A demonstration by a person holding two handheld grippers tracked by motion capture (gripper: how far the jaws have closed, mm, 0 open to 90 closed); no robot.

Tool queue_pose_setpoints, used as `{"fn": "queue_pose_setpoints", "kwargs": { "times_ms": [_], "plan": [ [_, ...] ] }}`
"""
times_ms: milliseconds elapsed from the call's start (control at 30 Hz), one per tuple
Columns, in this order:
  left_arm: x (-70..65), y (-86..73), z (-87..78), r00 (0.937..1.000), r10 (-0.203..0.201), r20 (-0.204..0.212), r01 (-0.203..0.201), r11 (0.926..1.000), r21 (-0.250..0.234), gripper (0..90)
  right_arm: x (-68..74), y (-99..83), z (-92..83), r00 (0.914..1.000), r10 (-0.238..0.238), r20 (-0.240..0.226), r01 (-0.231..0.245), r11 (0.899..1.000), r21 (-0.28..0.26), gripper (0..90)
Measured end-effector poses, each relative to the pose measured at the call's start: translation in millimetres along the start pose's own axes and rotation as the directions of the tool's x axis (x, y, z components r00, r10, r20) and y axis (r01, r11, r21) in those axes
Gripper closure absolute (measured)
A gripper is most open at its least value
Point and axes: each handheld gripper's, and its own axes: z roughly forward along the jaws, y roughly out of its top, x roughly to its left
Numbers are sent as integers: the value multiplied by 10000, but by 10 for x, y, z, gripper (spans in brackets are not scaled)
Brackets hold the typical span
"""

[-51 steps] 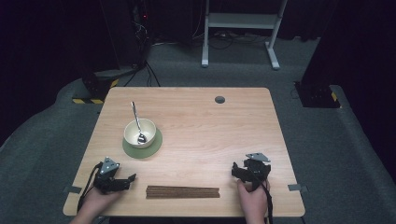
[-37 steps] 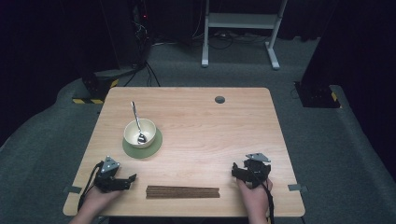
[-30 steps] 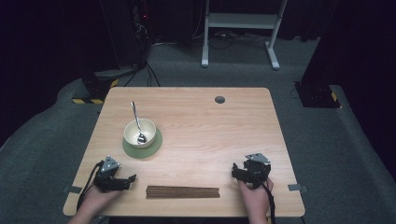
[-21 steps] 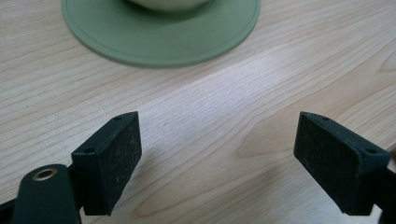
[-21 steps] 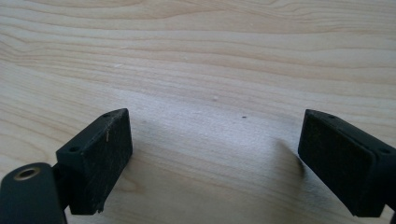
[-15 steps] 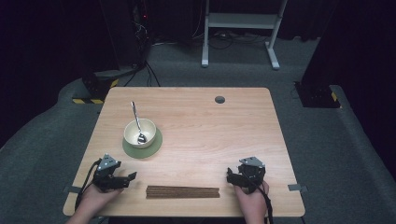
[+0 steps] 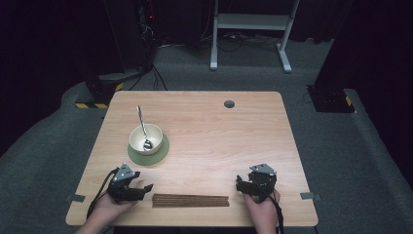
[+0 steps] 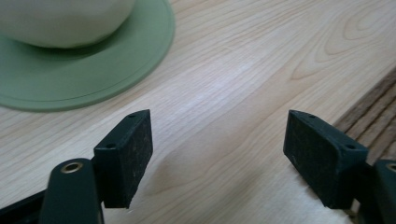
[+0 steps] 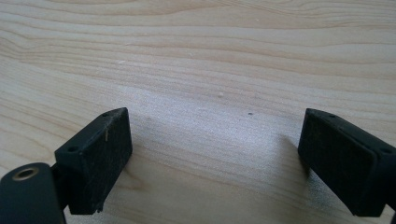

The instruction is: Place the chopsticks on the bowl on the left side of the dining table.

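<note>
A cream bowl (image 7: 145,138) with a metal spoon (image 7: 142,127) in it stands on a green saucer (image 7: 159,153) at the table's left. The saucer's rim (image 8: 93,70) lies at the top left of the left gripper view. A dark brown slatted mat (image 7: 190,200) lies along the front edge, and its end (image 8: 373,112) is beside the left gripper's jaw. My left gripper (image 7: 144,189) (image 8: 217,163) is open, low over bare wood just left of the mat. My right gripper (image 7: 239,183) (image 9: 212,154) is open over bare wood at the mat's right end.
The wooden table (image 7: 219,141) has a round grommet hole (image 7: 229,104) near its far edge. Beyond the table are grey carpet, a white desk frame (image 7: 251,29) and dark equipment.
The right gripper has shifted left toward the mat's right end. The left gripper has stayed near the mat's left end, shifting only slightly.
</note>
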Motion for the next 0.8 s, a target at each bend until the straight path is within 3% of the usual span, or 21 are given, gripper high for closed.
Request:
{"fn": "queue_pose_setpoints", "kwargs": {
  "times_ms": [433, 800],
  "plan": [
    [-138, 31, 39, 9966, 10, 825, -16, 10000, 63, 314, 10, 7, 7, 9999, -128, -112, 128, 9999, -9, 95],
    [-275, 40, 124, 9920, 730, 1032, -768, 9965, 337, 372, 12, 7, 7, 9998, -154, -143, 154, 9999, -2, 95]
  ]
}}
